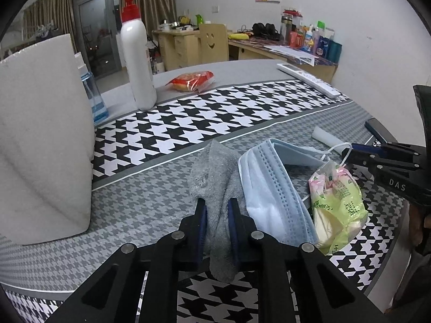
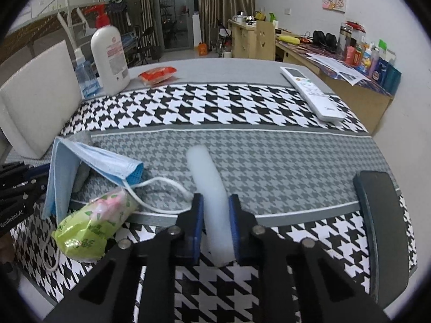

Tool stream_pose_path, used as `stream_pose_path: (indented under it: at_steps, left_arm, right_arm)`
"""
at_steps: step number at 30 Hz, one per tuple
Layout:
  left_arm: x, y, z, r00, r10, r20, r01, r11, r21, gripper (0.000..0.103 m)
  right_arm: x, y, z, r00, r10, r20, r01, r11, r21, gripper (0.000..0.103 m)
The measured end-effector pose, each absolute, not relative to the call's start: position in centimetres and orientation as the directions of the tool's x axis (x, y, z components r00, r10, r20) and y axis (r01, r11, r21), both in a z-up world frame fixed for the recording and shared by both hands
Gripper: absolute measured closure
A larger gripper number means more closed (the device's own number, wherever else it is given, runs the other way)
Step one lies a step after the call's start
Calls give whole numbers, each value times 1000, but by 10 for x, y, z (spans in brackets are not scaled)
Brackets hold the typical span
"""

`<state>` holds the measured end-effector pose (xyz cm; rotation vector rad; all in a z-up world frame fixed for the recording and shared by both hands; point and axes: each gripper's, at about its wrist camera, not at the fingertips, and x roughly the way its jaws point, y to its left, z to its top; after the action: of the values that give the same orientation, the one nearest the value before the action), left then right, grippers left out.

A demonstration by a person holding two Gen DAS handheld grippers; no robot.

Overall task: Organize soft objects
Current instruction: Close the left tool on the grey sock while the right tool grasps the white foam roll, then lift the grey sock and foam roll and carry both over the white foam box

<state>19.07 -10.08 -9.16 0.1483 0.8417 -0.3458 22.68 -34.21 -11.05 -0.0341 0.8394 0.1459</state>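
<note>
My left gripper (image 1: 217, 205) is shut on a grey sock (image 1: 215, 177) that lies on the houndstooth tablecloth. A blue face mask (image 1: 272, 185) lies right of the sock, touching it, and shows in the right wrist view (image 2: 80, 161). A green tissue pack (image 1: 336, 204) sits beside the mask, seen too in the right wrist view (image 2: 94, 223). My right gripper (image 2: 215, 202) is shut on a white foam tube (image 2: 210, 188), whose far end shows in the left wrist view (image 1: 323, 136). The right gripper body (image 1: 388, 158) shows at the right of the left wrist view.
A white foam block (image 1: 40, 140) stands at the left. A lotion pump bottle (image 1: 137, 53), a blue bottle (image 1: 93, 97), a red snack packet (image 1: 192, 80) and a white remote (image 2: 312, 92) lie at the back. A black phone (image 2: 382, 228) lies at the right edge.
</note>
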Motion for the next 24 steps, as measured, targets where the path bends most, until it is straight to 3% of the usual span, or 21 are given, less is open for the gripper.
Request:
stream_pose_path:
  at_steps: [24]
  left_arm:
    - [156,-71,-53,729,-236,-643,306,952,-2,86]
  right_arm:
    - [189,-331,-62,777,186,-601,-170,982,84,82]
